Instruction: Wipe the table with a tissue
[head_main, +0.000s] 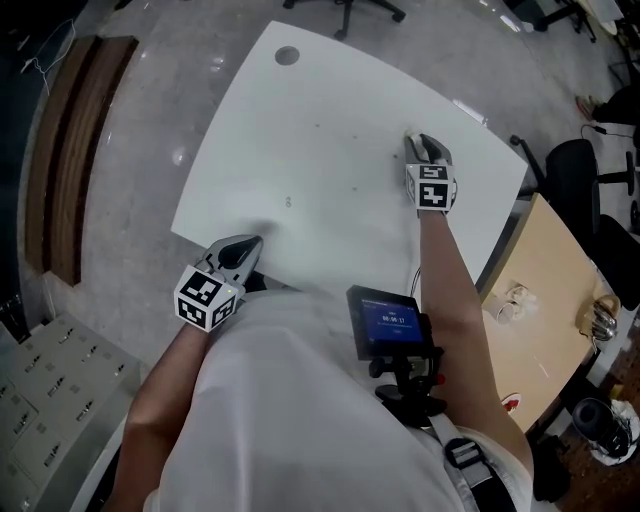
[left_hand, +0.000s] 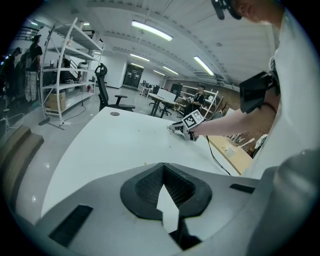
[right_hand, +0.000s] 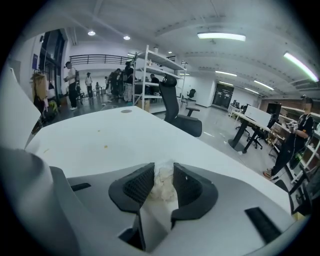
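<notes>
In the right gripper view a crumpled white tissue sits pinched between the dark pads of my right gripper, which is shut on it. In the head view that gripper rests on the white table near its far right edge. A few small crumbs lie mid-table, and one speck shows ahead of the tissue. My left gripper hovers at the table's near left edge; its jaws meet at the tips with nothing held. From there the right gripper shows across the table.
A round cable hole marks the table's far corner. A wooden side table with small items stands to the right, beside a black office chair. A metal shelf rack and another chair stand beyond the table.
</notes>
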